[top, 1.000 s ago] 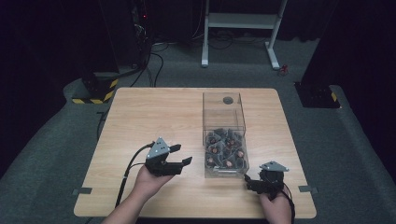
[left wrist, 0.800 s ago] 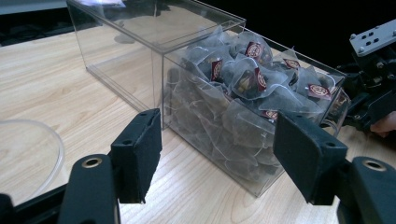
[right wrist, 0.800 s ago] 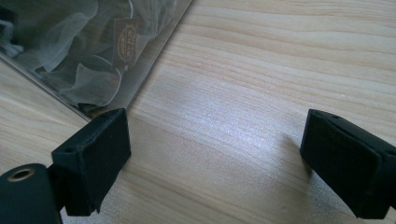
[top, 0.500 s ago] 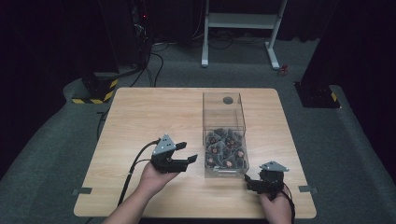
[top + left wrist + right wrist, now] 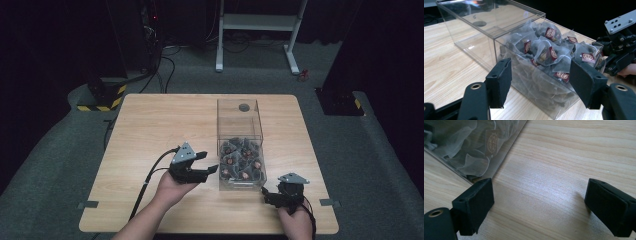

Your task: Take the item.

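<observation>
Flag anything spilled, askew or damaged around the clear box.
Nothing stands out. The clear box sits upright on the table, and the tea bags are all inside it, piled at the near end. None lie outside. Both grippers, left and right, are open and hold nothing.

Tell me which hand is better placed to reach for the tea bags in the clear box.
Left, likely. The left tool points at the tea bags in the clear box, jaws open. The right tool faces bare table by the box's corner.
</observation>
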A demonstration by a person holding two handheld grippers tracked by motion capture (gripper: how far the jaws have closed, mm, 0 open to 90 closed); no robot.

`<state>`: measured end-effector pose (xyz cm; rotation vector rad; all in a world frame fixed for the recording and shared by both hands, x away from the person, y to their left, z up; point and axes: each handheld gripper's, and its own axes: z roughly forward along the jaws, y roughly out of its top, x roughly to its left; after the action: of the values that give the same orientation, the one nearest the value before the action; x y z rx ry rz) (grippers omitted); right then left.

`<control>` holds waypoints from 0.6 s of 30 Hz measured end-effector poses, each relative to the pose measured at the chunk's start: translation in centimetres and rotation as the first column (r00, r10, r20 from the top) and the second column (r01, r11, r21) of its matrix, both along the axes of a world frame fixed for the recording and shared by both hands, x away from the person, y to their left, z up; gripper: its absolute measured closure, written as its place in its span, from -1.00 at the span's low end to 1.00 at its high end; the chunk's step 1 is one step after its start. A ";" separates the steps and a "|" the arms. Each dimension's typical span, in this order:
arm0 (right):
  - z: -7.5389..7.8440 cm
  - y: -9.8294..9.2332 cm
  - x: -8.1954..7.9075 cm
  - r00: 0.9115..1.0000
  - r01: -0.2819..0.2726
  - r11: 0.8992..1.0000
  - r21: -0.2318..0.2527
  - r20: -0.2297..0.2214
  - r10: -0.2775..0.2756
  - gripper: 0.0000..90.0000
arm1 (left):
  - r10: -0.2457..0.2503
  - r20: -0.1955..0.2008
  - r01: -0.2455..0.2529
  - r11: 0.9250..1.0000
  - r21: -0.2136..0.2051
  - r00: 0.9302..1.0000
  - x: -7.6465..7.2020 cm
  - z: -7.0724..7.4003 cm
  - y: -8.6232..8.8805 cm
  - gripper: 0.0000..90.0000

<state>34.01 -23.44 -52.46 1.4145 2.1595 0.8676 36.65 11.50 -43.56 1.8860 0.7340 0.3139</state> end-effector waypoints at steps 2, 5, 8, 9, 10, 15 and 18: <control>0.0 0.0 0.0 1.000 0.000 1.000 0.000 0.000 0.000 -0.81 | -0.007 -0.002 0.007 1.000 0.004 1.000 0.2 0.1 -0.3 -0.20; 0.0 0.0 0.0 1.000 0.000 1.000 0.000 0.000 0.000 -0.81 | -0.020 -0.003 0.020 1.000 0.010 1.000 0.4 0.1 -1.0 -0.16; 0.0 0.0 0.0 1.000 0.000 1.000 0.000 0.000 0.000 -0.81 | -0.027 -0.005 0.027 1.000 0.013 1.000 0.7 0.2 -1.5 -0.15; 0.0 0.0 0.0 1.000 0.000 1.000 0.000 0.000 0.000 -0.81 | -0.029 -0.004 0.029 1.000 0.012 1.000 0.8 0.2 -1.6 -0.14; 0.0 0.0 0.0 1.000 -0.001 1.000 0.000 0.000 0.001 -0.81 | -0.029 -0.004 0.029 0.999 0.013 1.000 0.9 0.1 -1.8 -0.12; 0.0 0.0 0.0 1.000 -0.001 1.000 0.000 0.000 0.001 -0.81 | -0.031 -0.009 0.031 0.999 0.018 0.999 1.4 0.1 -2.3 -0.10; 0.0 0.0 0.0 1.000 -0.001 1.000 0.000 0.000 0.001 -0.81 | -0.031 -0.005 0.031 0.999 0.021 1.000 1.7 0.1 -2.7 -0.08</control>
<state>34.01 -23.45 -52.46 1.4129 2.1605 0.8681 38.31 8.84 -43.41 1.9170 0.7067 0.2993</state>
